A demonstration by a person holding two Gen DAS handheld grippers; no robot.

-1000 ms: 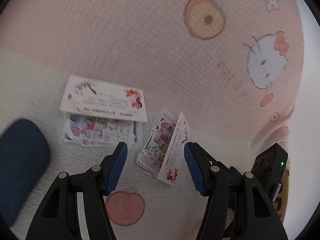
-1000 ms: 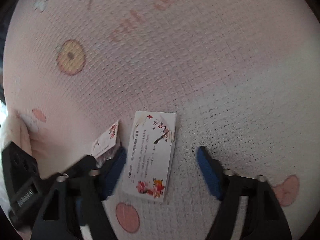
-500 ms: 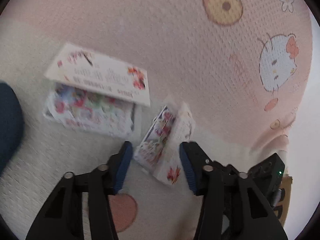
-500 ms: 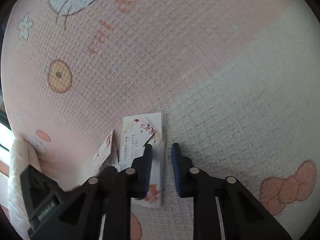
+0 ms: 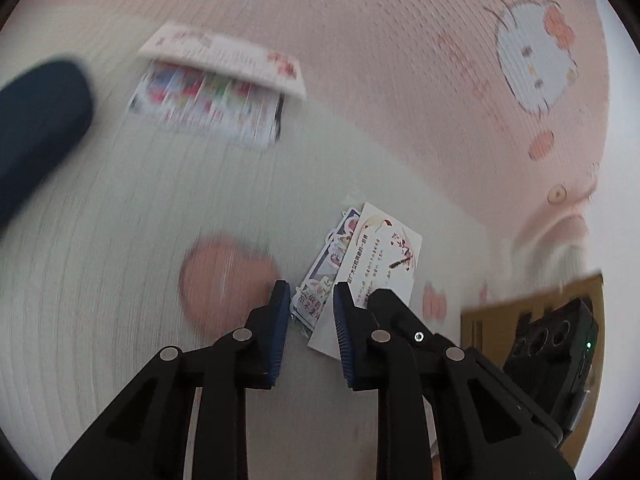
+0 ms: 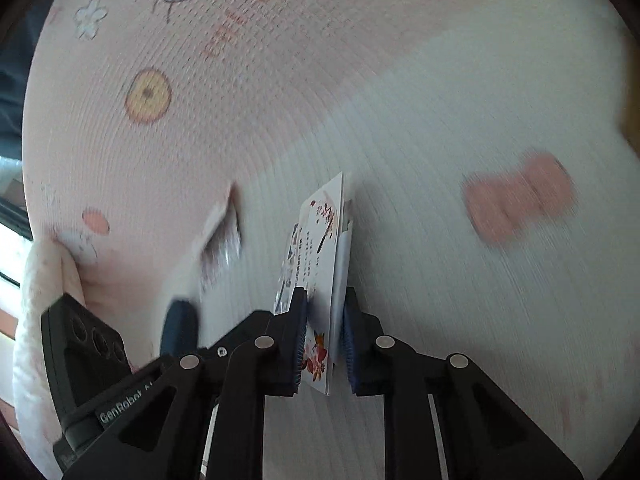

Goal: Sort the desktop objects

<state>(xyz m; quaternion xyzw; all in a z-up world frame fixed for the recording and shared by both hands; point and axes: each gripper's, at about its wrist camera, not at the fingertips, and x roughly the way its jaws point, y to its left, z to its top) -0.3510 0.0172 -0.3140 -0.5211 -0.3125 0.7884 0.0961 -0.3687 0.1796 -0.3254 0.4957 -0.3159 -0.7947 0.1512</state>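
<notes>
My left gripper (image 5: 310,300) is shut on a sticker pack with a white flowered card (image 5: 380,256) and holds it over the mat. My right gripper (image 6: 326,312) is shut on a second sticker pack with a white card (image 6: 320,248), held edge-on and lifted off the mat. In the left wrist view that second pack (image 5: 216,84) shows blurred at the upper left, beside a right gripper fingertip (image 5: 36,120). In the right wrist view the left gripper's pack (image 6: 220,232) and a left blue pad (image 6: 180,324) show at the left.
A pink and white cartoon-cat mat (image 5: 400,80) covers the desk. Its edge and a brown wooden surface (image 5: 500,320) lie at the right in the left wrist view. A red apple print (image 5: 224,280) sits under the left gripper.
Both grippers have closed on their sticker packs. The right one has lifted its pack off the mat and turned it on edge. The left one has moved its pack toward the mat's right edge.
</notes>
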